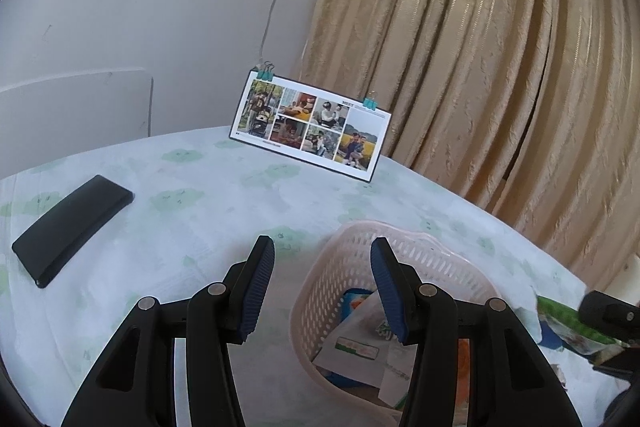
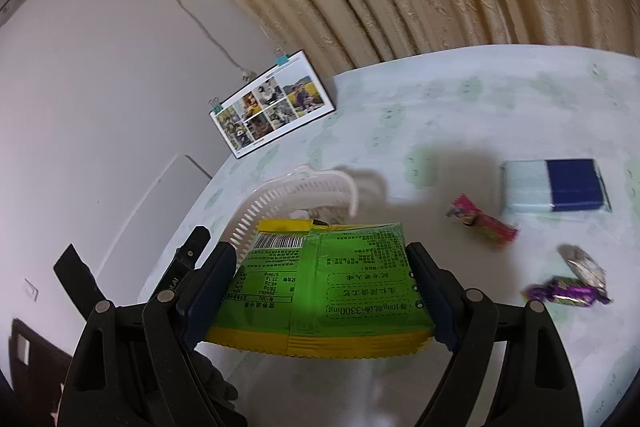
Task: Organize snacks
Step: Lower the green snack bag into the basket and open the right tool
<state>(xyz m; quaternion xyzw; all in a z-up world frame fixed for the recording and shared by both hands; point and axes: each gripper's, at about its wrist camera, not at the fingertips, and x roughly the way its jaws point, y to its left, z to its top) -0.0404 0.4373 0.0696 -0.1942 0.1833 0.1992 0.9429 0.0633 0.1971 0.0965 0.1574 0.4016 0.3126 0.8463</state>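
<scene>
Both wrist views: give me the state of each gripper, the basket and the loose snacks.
left gripper: open, empty, above the basket
right gripper: shut on green snack bag
basket: upright, holding packets
pink candy: loose on table
purple candy: loose on table

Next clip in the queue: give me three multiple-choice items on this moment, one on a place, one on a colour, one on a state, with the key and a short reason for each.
1. Where does the black case lie?
A. in the basket
B. on the tablecloth, left of the left claw
C. leaning on the curtain

2. What colour is the snack bag in the right claw?
A. green with yellow edges
B. red
C. white

3. What state is the left claw in?
A. shut on a candy
B. shut on the basket rim
C. open, holding nothing

Key: 1 B, it lies flat on the tablecloth, apart from the pink basket. 2 A, green panel and yellow seams show between the pads. 3 C, its pads stand apart with nothing between them.
</scene>
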